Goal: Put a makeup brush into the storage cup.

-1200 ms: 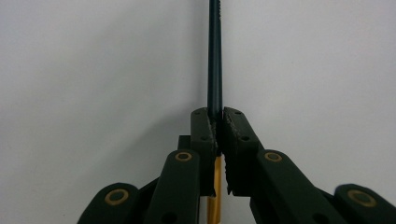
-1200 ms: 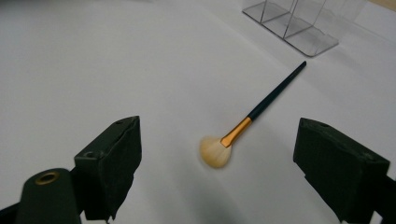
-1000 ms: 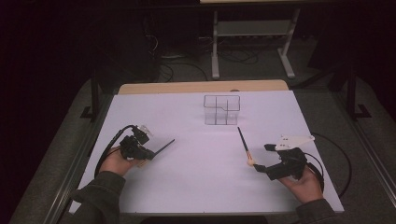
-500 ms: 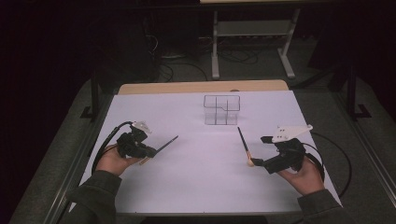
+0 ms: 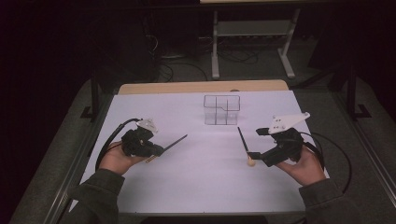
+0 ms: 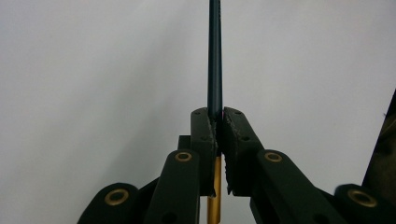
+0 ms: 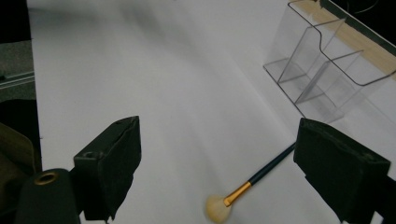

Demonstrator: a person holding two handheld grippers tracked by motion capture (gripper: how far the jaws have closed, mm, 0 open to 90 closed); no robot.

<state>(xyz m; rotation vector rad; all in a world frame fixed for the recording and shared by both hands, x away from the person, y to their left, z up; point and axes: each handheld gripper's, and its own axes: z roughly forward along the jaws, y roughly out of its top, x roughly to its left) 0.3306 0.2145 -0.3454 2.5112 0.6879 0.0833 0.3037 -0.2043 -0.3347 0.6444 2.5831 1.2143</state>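
My left gripper is at the table's left, shut on a dark-handled brush whose handle points right and away. In the left gripper view the jaws clamp that handle just above its gold ferrule. A second brush lies on the white table, its pale fan head towards me. My right gripper is just right of that head and is open. In the right gripper view the brush lies between the wide-apart jaws, untouched.
A clear plastic organiser with several compartments stands at the back centre of the white table and also shows at upper right as an organiser. Cables trail from both grippers. Dark floor and a metal stand lie beyond the table.
My right gripper has shifted slightly away from me and tilted up beside the lying brush, which stayed put. The left gripper and its brush have hardly moved.
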